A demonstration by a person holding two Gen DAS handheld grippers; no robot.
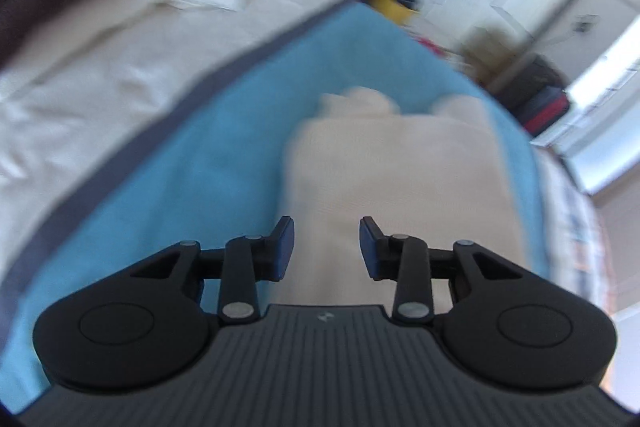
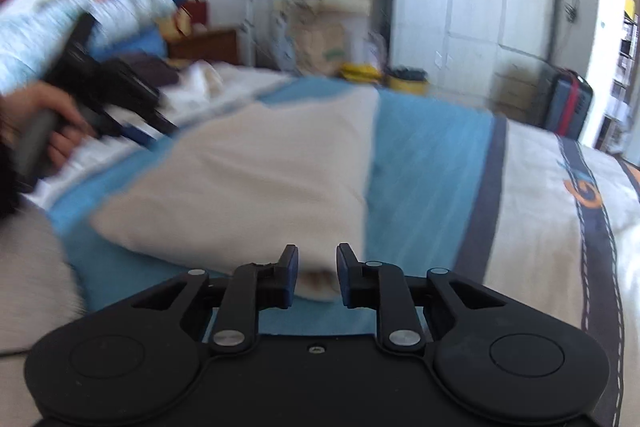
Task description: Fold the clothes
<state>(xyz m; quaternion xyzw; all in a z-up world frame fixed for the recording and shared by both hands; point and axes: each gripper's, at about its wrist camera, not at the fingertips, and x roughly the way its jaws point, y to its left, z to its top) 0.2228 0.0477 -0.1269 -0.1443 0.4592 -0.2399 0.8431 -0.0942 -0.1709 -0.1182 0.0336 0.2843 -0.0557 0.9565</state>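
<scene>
Lying on blue towel (image 2: 420, 163), cream garment (image 2: 256, 179); both grippers' jaws parted, empty.

White wardrobe (image 2: 480, 7), suitcase (image 2: 568, 103), yellow bin (image 2: 406, 83), blue bedspread (image 2: 428, 167).

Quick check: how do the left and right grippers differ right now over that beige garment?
The left gripper has its jaws spread wider than the right gripper. The left one is over the middle of the beige garment; the right one is at the garment's near corner, which shows between its fingers. Both are open and grip nothing, above the blue bedspread.
</scene>
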